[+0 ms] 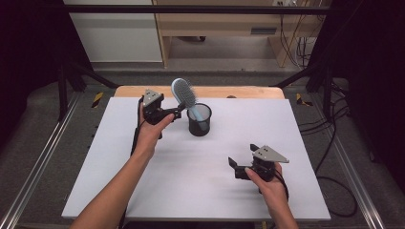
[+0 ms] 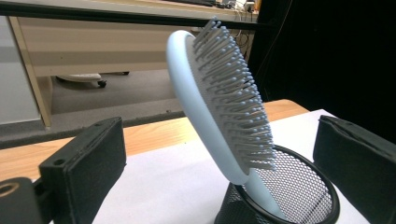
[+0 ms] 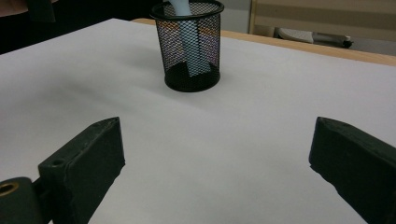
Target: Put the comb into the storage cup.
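1. The left tongs (image 1: 177,113) stand with their jaws wide apart, one on each side of the light-blue hairbrush (image 2: 219,100), and nothing is clamped between them.
2. The hairbrush leans handle-down in the black mesh cup (image 1: 199,119), just ahead of the left tongs; its bristled head rises tilted above the rim.
3. The right tongs (image 1: 241,161) are also spread apart and empty, low over the white worktop (image 1: 200,191), with the mesh cup well ahead of them.
4. Risk, as I judge it: closing on the bristled head could give a poor hold, since bristles yield and the brush may twist or slip.
5. The cup looks light and is unsteadied; pulling the brush sideways rather than straight up could tip it or drag it along.
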`<state>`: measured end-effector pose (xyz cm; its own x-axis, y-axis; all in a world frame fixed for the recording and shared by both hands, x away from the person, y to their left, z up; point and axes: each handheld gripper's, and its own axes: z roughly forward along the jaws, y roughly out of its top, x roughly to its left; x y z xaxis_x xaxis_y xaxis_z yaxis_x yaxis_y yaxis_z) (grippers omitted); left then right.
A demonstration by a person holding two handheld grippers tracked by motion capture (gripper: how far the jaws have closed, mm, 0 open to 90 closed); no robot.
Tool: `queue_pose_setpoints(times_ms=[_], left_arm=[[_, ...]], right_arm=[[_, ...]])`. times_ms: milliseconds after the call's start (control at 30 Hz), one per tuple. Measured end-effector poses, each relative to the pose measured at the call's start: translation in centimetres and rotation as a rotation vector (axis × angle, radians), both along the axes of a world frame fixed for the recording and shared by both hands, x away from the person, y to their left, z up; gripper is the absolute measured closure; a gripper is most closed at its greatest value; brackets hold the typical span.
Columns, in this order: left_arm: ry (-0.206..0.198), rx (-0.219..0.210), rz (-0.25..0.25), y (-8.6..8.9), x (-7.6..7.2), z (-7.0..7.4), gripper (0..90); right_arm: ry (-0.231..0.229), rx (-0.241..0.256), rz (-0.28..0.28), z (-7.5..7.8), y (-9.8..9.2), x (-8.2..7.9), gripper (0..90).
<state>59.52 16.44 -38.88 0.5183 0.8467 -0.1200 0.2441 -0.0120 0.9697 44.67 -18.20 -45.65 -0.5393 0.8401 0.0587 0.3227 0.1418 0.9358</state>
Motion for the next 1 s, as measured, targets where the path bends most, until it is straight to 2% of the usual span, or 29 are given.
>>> queue_pose_setpoints(times_ms=[300, 633, 900, 1000], left_arm=[[0.002, 0.005, 0.009, 0.3, -0.3, 0.0, 2.7], [-0.009, 0.033, 0.001, 0.6, -2.8, 0.2, 2.4], [-0.006, 0.028, 0.007, 1.2, -4.0, 0.8, 2.4], [-0.012, 0.043, 0.000, 1.3, -4.3, 1.2, 2.4]], right_arm=[[0.000, -0.001, 0.017, 0.0, -0.1, 0.0, 3.6], [-0.009, 0.005, 0.007, 0.3, -0.2, -0.4, 3.5], [-0.016, 0.005, -0.002, 0.3, -0.1, -0.5, 3.1], [-0.019, 0.008, -0.009, 0.4, -0.2, -0.5, 3.0]])
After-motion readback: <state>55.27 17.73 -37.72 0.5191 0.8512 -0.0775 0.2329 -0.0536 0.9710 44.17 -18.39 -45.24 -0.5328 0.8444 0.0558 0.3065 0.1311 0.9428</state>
